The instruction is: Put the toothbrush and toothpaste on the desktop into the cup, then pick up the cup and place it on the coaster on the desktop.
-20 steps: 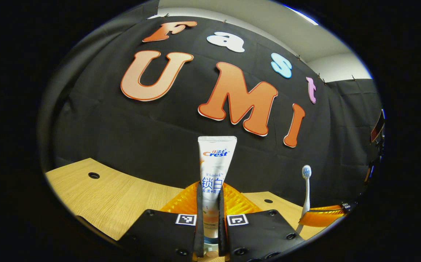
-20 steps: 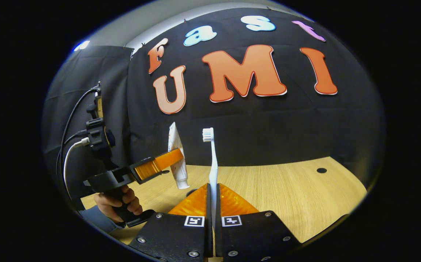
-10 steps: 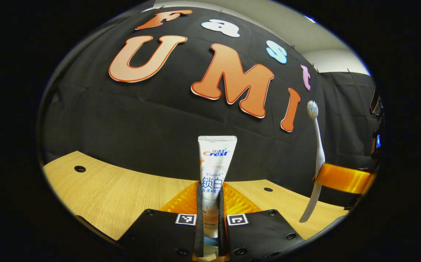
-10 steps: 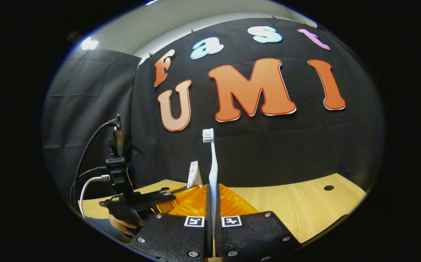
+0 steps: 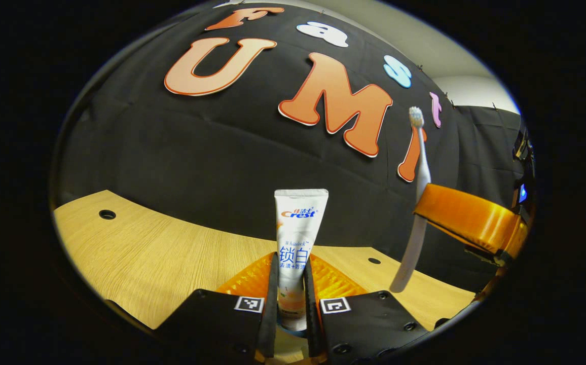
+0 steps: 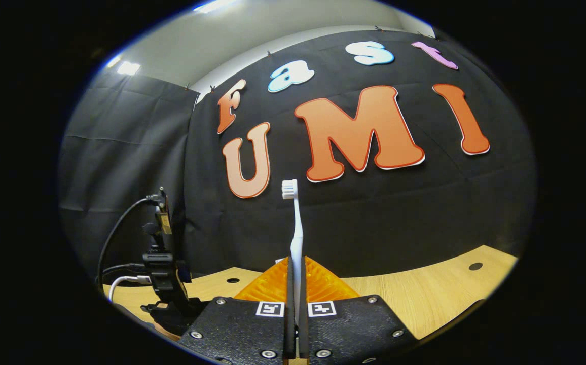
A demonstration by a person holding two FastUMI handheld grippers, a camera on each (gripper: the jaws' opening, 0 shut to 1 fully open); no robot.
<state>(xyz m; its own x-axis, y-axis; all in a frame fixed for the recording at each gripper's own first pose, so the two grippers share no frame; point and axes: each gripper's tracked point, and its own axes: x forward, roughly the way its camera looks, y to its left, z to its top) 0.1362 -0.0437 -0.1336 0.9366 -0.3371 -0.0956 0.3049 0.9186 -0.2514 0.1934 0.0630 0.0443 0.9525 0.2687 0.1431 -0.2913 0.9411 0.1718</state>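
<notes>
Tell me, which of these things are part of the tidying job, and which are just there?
Part of the job:
toothpaste tube, upright, clamped in the left gripper
toothbrush, bristles up, clamped in the right gripper

Just there:
wooden desktop with its cable holes
black cloth wall
cables on the other gripper

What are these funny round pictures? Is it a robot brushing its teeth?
No robot here! A person holds a grabbing tool in each hand, and each tool has two fingers and a little camera that looks out along them. That camera's lens makes the pictures round.

In the left gripper view, the left gripper squeezes a toothpaste tube standing upright. Off to the side you can see the other tool carrying a toothbrush.

In the right gripper view, the right gripper pinches that toothbrush, bristles up. Below both is a wooden desk with small round holes. Both things are up in the air, not in a cup yet.
</notes>
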